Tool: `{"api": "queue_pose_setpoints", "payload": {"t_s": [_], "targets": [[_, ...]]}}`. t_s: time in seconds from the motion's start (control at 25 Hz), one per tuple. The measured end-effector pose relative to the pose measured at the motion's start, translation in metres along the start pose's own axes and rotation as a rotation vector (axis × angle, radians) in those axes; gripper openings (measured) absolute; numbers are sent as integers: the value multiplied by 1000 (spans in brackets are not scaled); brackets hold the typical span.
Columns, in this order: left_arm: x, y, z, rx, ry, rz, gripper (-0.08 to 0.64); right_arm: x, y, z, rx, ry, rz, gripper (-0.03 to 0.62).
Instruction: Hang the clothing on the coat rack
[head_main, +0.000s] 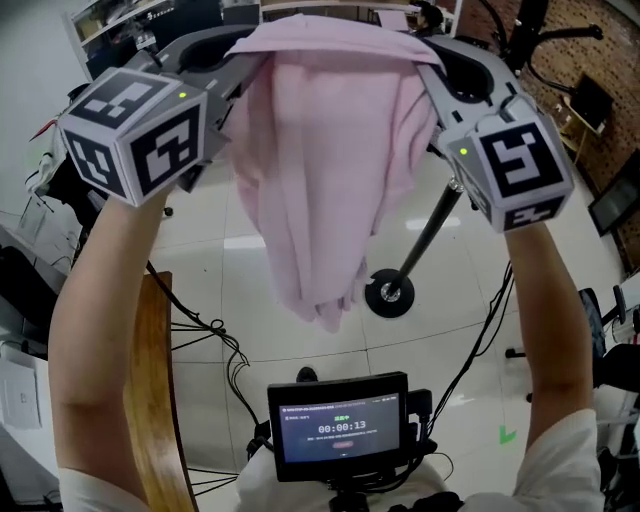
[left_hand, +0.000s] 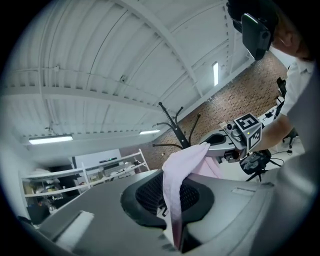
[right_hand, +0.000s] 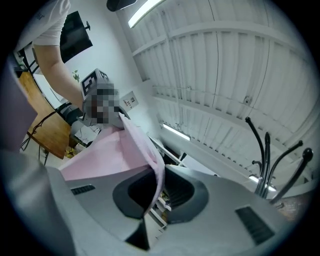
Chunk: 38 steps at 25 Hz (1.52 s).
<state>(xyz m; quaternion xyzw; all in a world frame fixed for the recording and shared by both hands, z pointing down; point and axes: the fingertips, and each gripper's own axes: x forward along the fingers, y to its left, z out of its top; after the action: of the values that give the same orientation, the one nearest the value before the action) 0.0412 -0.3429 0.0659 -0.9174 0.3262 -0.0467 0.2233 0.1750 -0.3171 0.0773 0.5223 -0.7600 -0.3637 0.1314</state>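
A pale pink garment (head_main: 325, 170) hangs spread between my two raised grippers, its lower end dangling over the floor. My left gripper (head_main: 238, 72) is shut on its left top edge, and my right gripper (head_main: 440, 72) is shut on its right top edge. In the left gripper view the pink cloth (left_hand: 175, 185) is pinched between the jaws of the left gripper (left_hand: 172, 197), with the black hooks of the coat rack (left_hand: 172, 125) beyond. In the right gripper view the cloth (right_hand: 115, 155) runs into the right gripper (right_hand: 156, 192); the rack's hooks (right_hand: 267, 155) rise at the right. The rack's round base (head_main: 389, 294) stands behind the garment.
A small screen (head_main: 340, 424) showing a timer sits low in the head view, with black cables (head_main: 215, 345) on the tiled floor. A curved wooden edge (head_main: 158, 400) lies at the lower left. White shelving (left_hand: 95, 172) and a brick wall (left_hand: 240, 95) stand behind the rack.
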Motion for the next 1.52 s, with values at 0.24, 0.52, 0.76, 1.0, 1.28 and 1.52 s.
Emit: {"api": "queue_pose_setpoints", "payload": {"t_s": [0.24, 0.52, 0.76, 1.0, 1.28, 1.52], "targets": [[28, -2, -2, -15, -71, -104, 20, -1, -17, -14, -51, 70, -78, 26], [68, -5, -2, -54, -150, -233, 20, -3, -41, -36, -113, 171, -159, 26], [79, -11, 8, -64, -194, -297, 20, -12, -53, -35, -106, 194, -228, 26], [93, -26, 22, -73, -234, -344, 20, -33, -69, -35, -143, 244, -270, 26], [104, -40, 53, -65, -258, -362, 20, -56, -98, -22, -182, 238, -287, 28], [101, -42, 68, -55, -283, -373, 20, -60, -109, -5, -218, 185, -304, 28]]}}
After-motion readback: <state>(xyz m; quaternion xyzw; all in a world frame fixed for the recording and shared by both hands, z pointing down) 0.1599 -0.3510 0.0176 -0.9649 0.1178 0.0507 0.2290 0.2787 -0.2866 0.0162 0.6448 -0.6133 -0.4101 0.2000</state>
